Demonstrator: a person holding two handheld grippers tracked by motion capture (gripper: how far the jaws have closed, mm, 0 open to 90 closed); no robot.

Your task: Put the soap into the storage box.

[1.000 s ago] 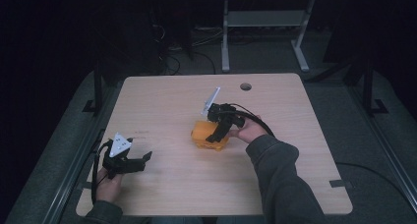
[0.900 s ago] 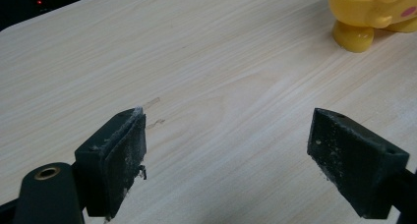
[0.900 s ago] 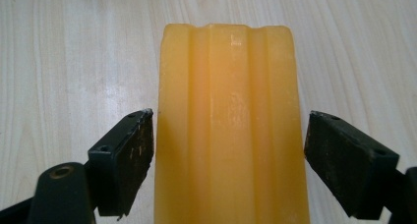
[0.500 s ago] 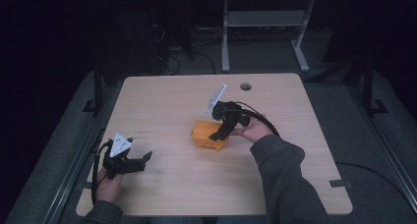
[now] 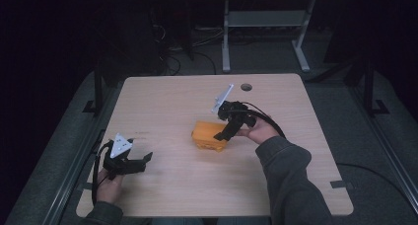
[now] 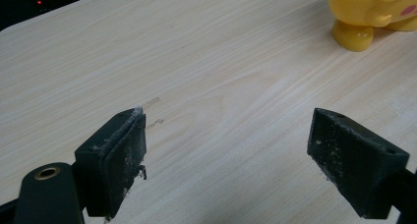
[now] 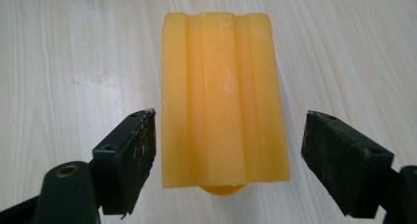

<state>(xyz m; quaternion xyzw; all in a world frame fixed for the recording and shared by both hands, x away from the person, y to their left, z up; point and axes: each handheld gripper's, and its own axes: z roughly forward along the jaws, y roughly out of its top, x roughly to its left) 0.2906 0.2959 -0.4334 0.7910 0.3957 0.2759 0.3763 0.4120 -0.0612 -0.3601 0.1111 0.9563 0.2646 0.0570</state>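
In the high view, a ribbed orange-yellow plastic block lies a little right of the middle of the pale wood-grain table. The right gripper hangs over the block's right end, tilted down toward it, with the person's right hand behind it. The left gripper sits well apart, near the table's near-left corner, resting low over bare wood. From this height the gap between either pair of jaws is hard to read.

The left gripper view settles that for its own tool: the two black jaws stand wide apart with nothing between them, only table beneath. At the far right of this view the block shows something the others hide, a rounded yellow foot under a moulded body with a pink spot. It looks like a toy piece, though too little of it is in frame to say what kind.

The right gripper view looks straight down on the block's top, with raised ridges running lengthways. The jaws are spread, one at each long side of the near end, the left one almost at the block's flank, neither visibly touching.

Judging by the glossy, slightly translucent surface, the block is probably hollow moulded plastic: light, stiff, not fragile, and somewhat slippery. The two flat long sides, where the jaws already stand, offer the best hold; a grip nearer the middle of its length should keep it from tipping.
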